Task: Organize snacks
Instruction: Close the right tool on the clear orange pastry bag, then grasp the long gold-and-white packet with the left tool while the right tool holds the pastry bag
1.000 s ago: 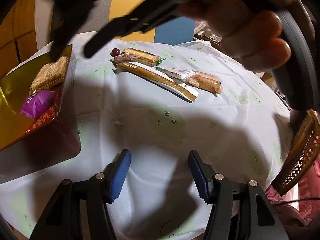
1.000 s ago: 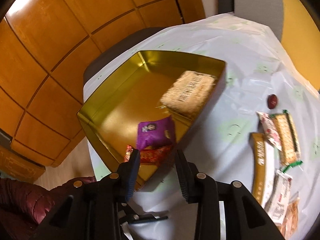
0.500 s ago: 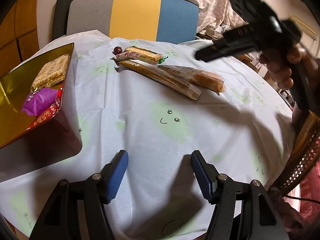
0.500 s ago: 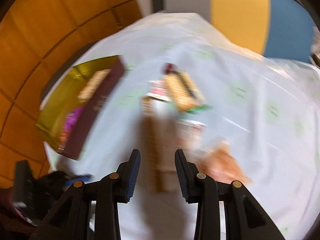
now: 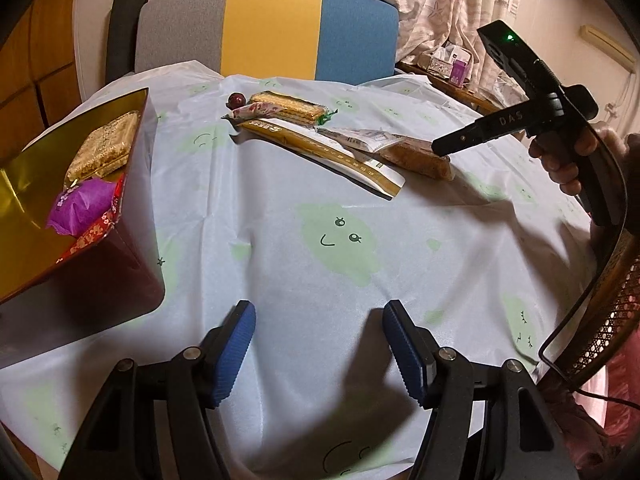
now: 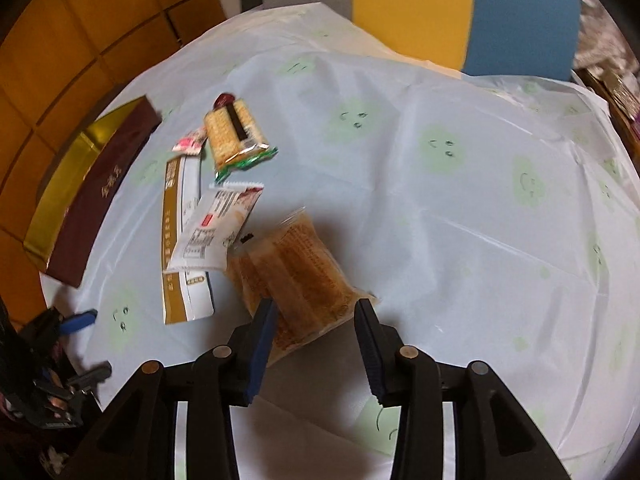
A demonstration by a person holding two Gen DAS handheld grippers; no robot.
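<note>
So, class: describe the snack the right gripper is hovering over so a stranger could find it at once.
Start at the gold tin, then follow the row of snacks on the tablecloth to its near end. Between the right gripper jaws lies the clear-wrapped brown crispy bar, the only unprinted wrapper.

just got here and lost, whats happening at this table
A person with a gripper in each hand is sorting snacks into a gold box. The right gripper, jaws just opening, hangs over a brown snack pack, not gripping it. The left gripper hovers open over the tablecloth, empty.
</note>
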